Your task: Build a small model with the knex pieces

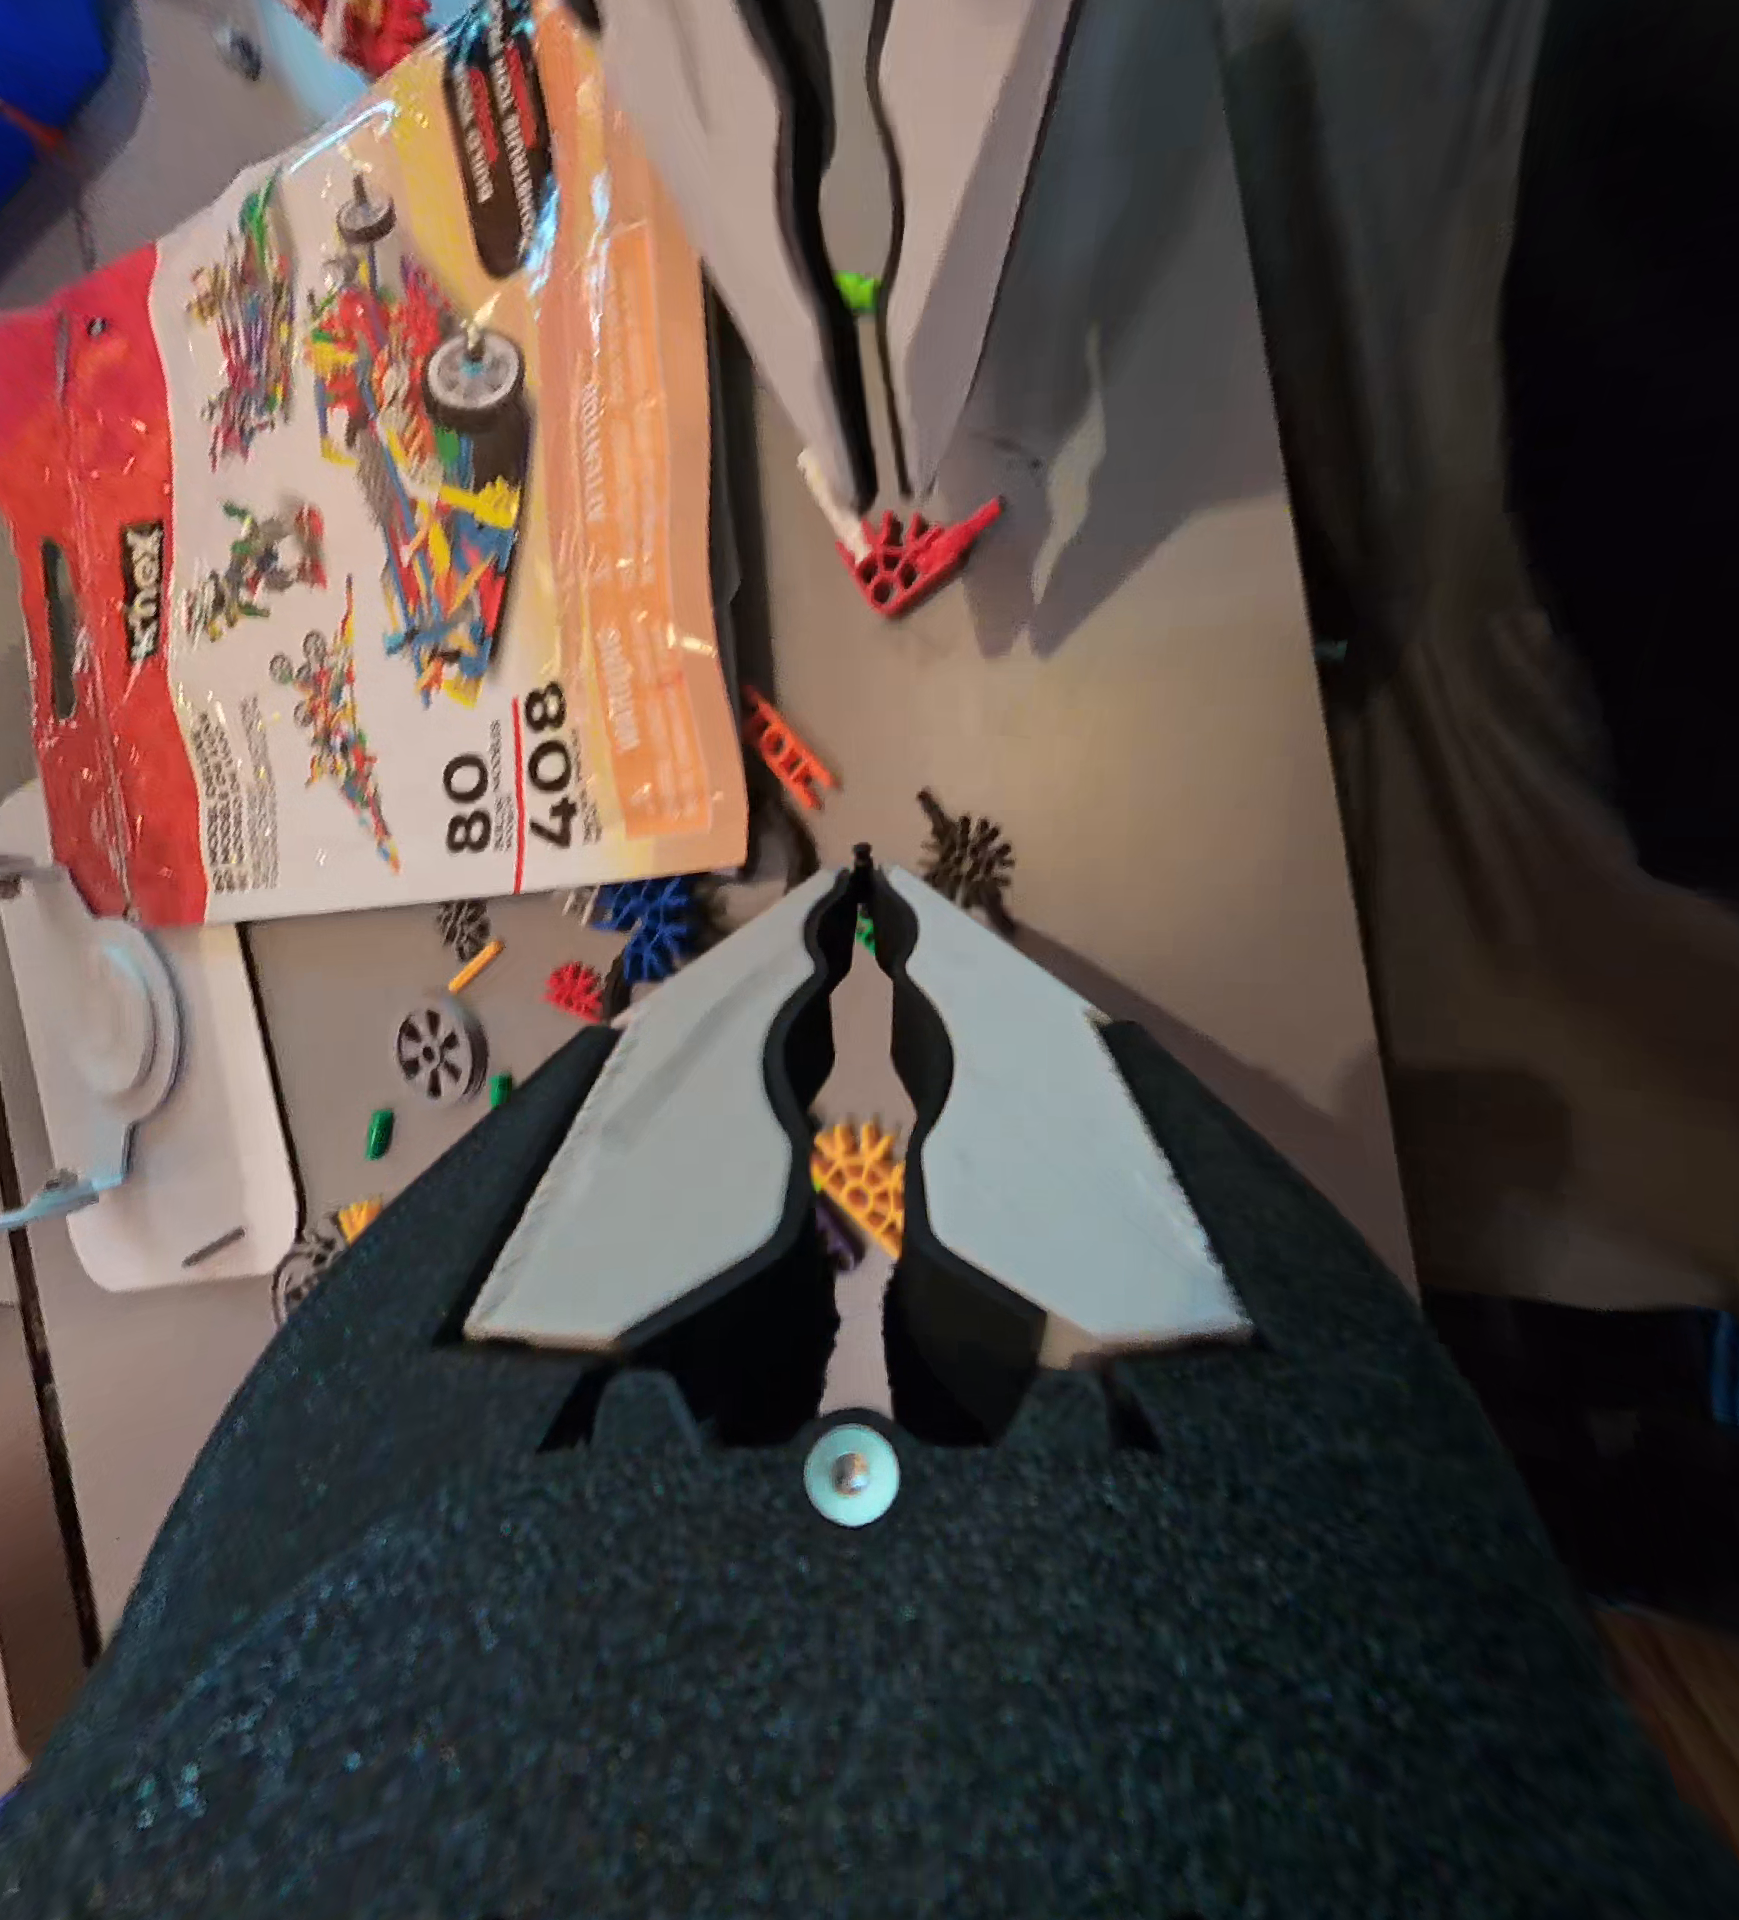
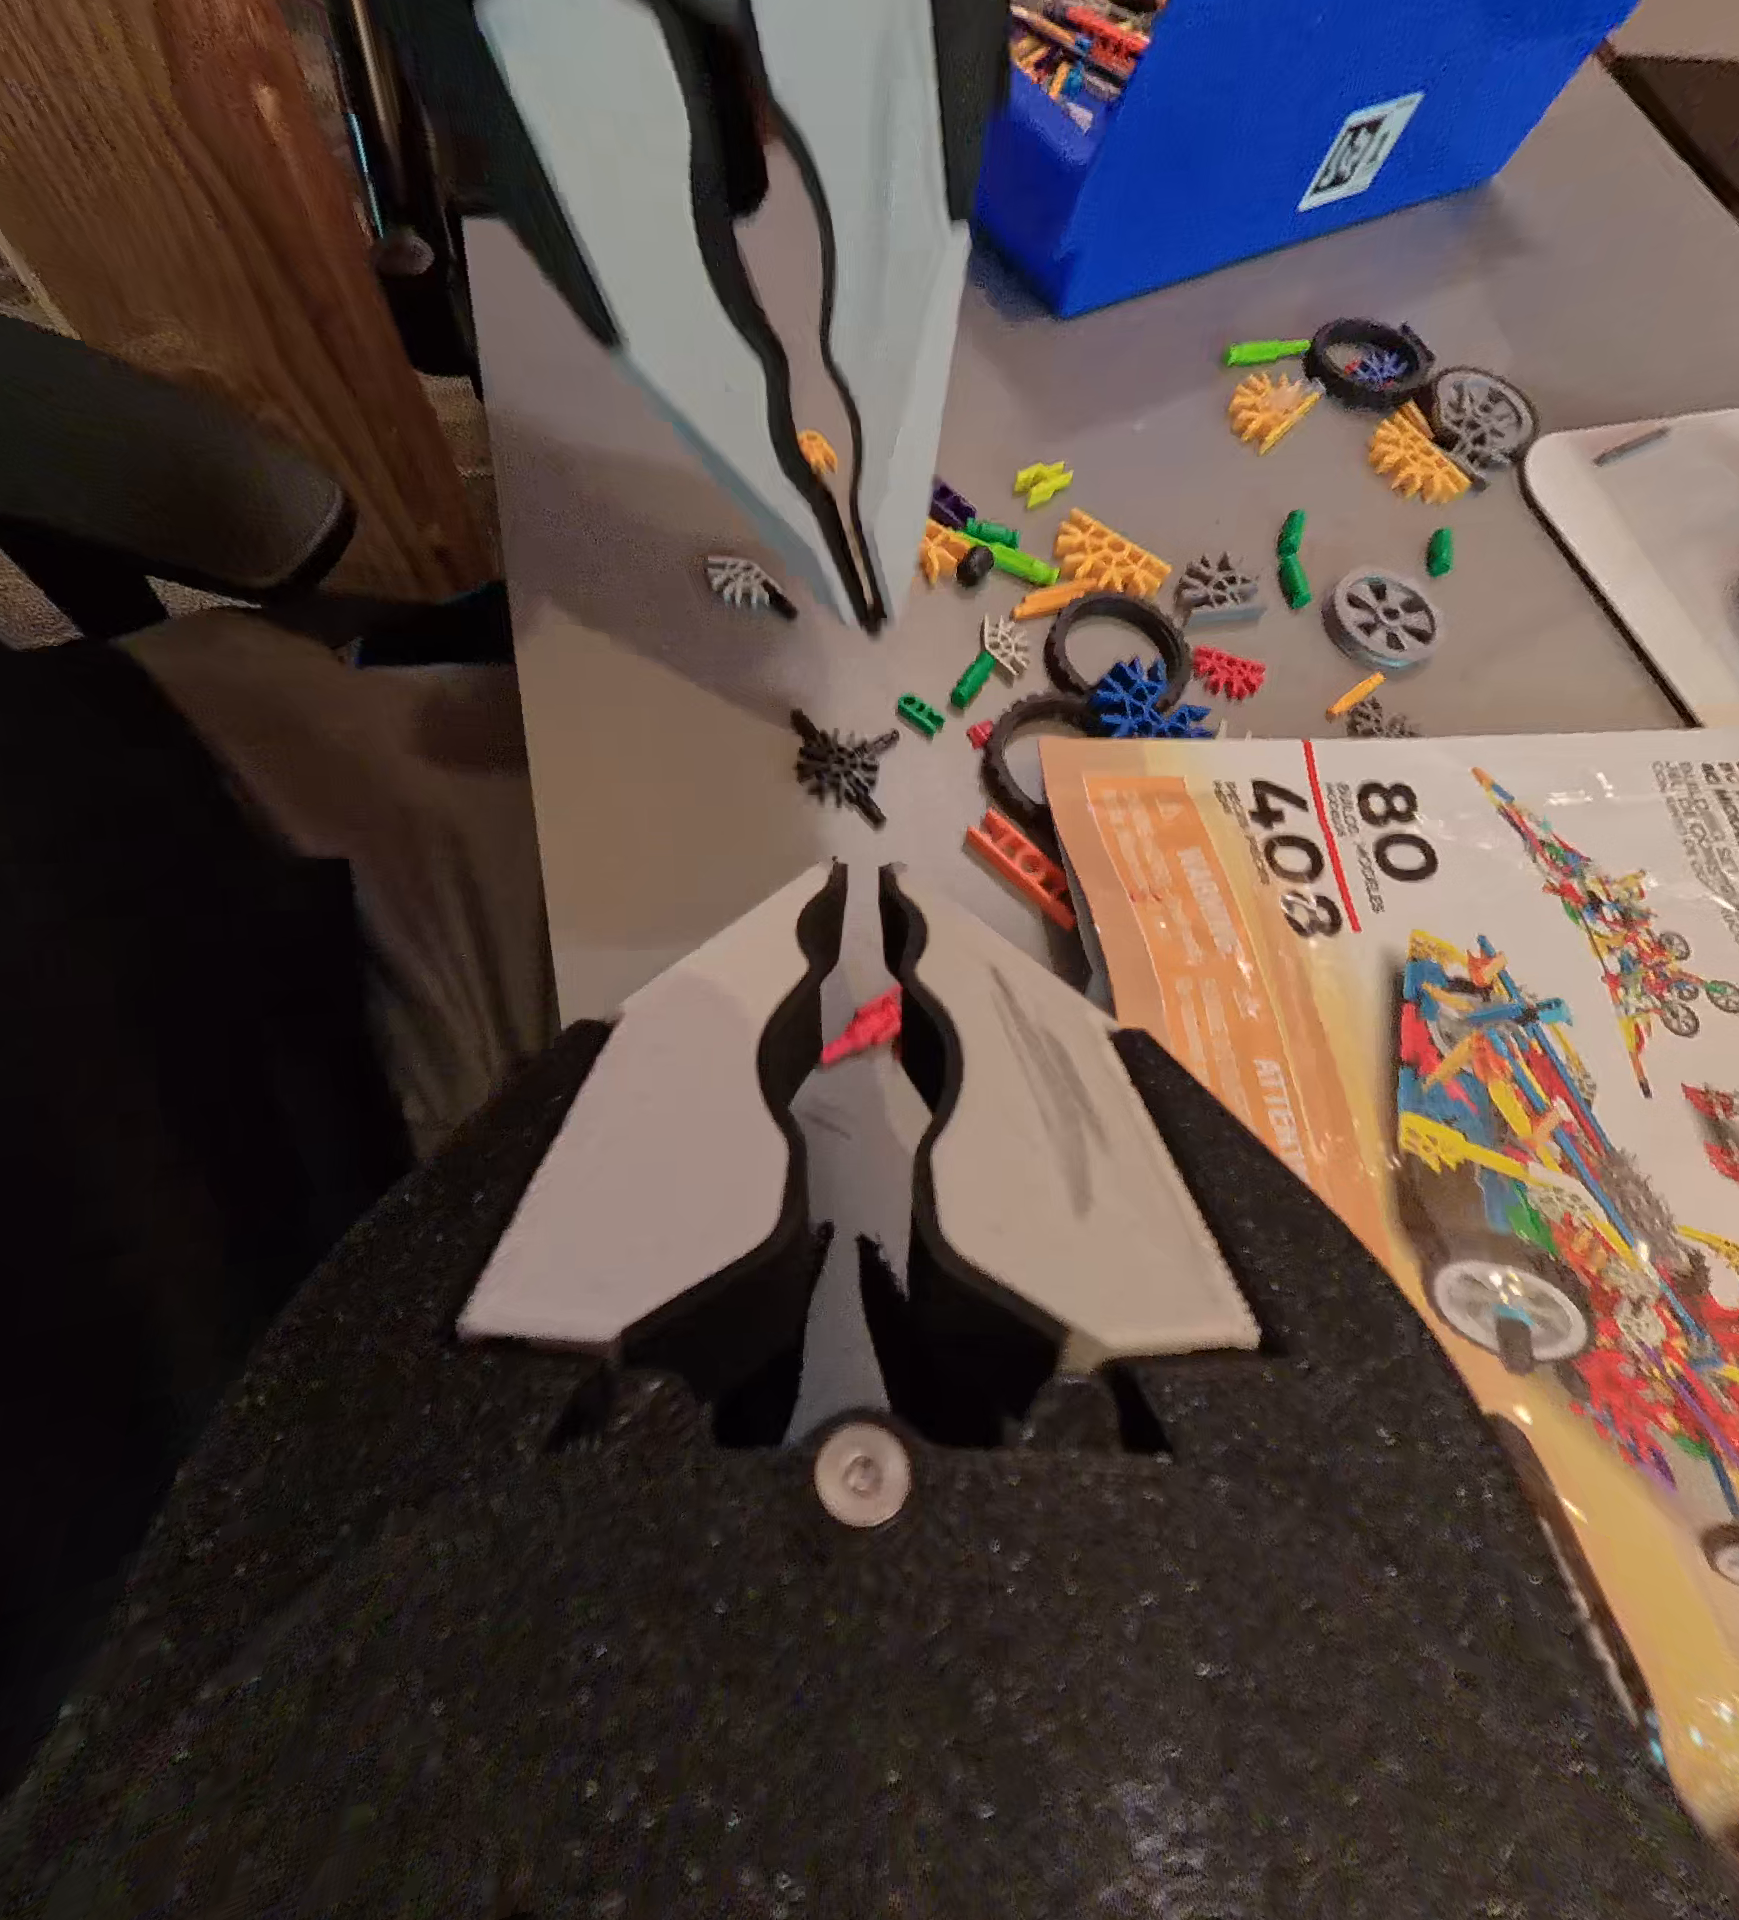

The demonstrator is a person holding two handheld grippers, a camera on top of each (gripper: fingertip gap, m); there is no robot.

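Note:
My left gripper point(image 1: 860, 878) has its jaws together, with only a small dark nub showing at the tips; I cannot tell what it is. It hovers over loose construction-toy pieces, next to a black snowflake connector point(image 1: 969, 847). It also shows in the right wrist view point(image 2: 870, 613), pointing down at the table. My right gripper point(image 2: 860, 883) has a narrow gap at the tips. A red connector point(image 2: 860, 1023) shows under its fingers; in the left wrist view it point(image 1: 912, 551) lies at the right gripper's tips point(image 1: 880, 494). I cannot tell if they touch.
A toy-set packet in clear plastic point(image 2: 1416, 1039) covers part of the grey table point(image 2: 636, 914). A blue bin point(image 2: 1208, 187) of pieces stands behind it and a white tray point(image 2: 1675, 561) to the right. Wheels, tyres and connectors lie scattered point(image 2: 1114, 551). A chair armrest point(image 2: 117, 488) sits beyond the table edge. About 7 cm separates my left fingertips from my right.

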